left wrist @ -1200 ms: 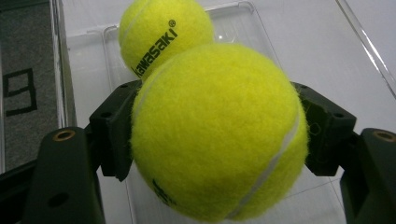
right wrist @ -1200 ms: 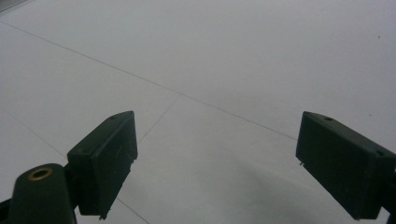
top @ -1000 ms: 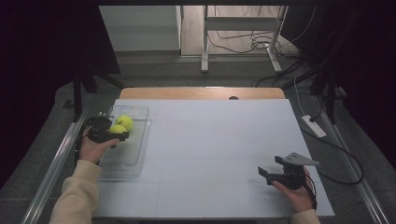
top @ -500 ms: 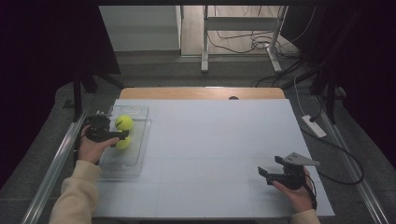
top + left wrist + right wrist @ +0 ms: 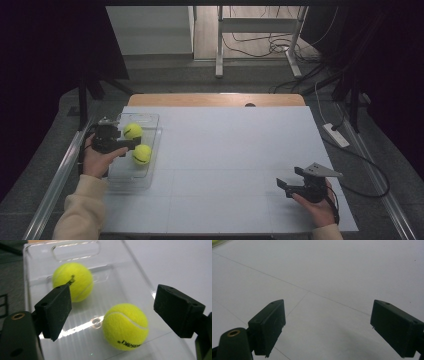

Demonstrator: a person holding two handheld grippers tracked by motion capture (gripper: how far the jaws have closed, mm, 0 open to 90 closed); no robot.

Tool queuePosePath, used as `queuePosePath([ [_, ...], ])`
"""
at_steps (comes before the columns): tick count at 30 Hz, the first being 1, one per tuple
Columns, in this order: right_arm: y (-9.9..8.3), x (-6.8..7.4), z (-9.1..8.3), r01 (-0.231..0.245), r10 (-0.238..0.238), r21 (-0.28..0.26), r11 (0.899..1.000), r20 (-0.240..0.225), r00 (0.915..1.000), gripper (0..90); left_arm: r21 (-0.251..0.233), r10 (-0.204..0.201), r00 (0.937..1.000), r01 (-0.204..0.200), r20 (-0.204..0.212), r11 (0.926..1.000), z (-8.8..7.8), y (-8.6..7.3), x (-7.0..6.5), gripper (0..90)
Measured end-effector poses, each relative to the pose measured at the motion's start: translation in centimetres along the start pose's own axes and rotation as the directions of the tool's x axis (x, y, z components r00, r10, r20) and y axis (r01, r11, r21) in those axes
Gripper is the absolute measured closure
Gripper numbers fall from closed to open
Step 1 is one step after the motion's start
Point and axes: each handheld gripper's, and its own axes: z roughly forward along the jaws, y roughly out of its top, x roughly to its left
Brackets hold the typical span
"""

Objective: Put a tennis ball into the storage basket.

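- Leftmost, our left gripper [image 5: 129, 145] sits over the clear tray [image 5: 150, 117] at the table's left edge; jaws wide apart, nothing between them.
- Tray runs lengthwise away from us, long axis front-to-back, cut-out handle at the far end. Walls are why the balls stay put: round things would otherwise roll off across the table [image 5: 230, 165], we reckon.
- Far ball [image 5: 132, 131] lies toward the handle end, close to the tray's left wall in the left gripper view [image 5: 72, 281]; left jaw overlaps it in that view, contact can't be told.
- Near ball [image 5: 142, 154] sits closer to us & more central [image 5: 125, 326], apart from the far ball. Framed between the jaws but beyond the tips, not gripped. Looks like the one lined up for a grab.
- Balls have no long axis. Near ball's seam curves across its top; printed mark faces down toward the camera, lettering upside down.
- Jaws point into the tray, tilted down & toward the far end, prob. so a close would take the near ball across its middle.
- Mid table: bare white surface, faint grid lines.
- Right side: our right gripper [image 5: 289, 184] held low over the table near the front-right corner, well apart from the tray. Jaws spread, empty [image 5: 329, 327]; pointing left across the table. Appears parked, out of the way.
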Motion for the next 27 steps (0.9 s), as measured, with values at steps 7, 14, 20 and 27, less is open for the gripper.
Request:
queuePosePath([
  [7, 0.0, 0.0, 0.1, 0.001, -0.001, 0.002, 1.0, -0.011, 0.9999, 12.8, -0.056, 0.001, 0.9972, 0.003, 0.075, 0.9984, -0.8, -0.2, -0.9, 15.9],
  [14, -0.1, 0.0, 0.0, -0.004, 0.004, 0.001, 1.0, -0.007, 1.0, 12.8, -0.085, 0.038, 0.9912, -0.028, 0.127, 0.996, -1.3, -0.4, -2.2, 15.8],
  [20, -0.1, 0.1, -0.2, -0.003, 0.003, -0.003, 1.0, -0.005, 1.0, 12.8, -0.112, 0.059, 0.9833, -0.039, 0.173, 0.9929, -1.7, -0.8, -3.1, 15.6],
  [27, -0.1, 0.1, -0.5, -0.003, 0.003, -0.009, 1.0, -0.002, 1.0, 12.8, -0.158, 0.108, 0.9686, -0.073, 0.224, 0.9847, -2.4, -1.4, -5.0, 15.0],
])
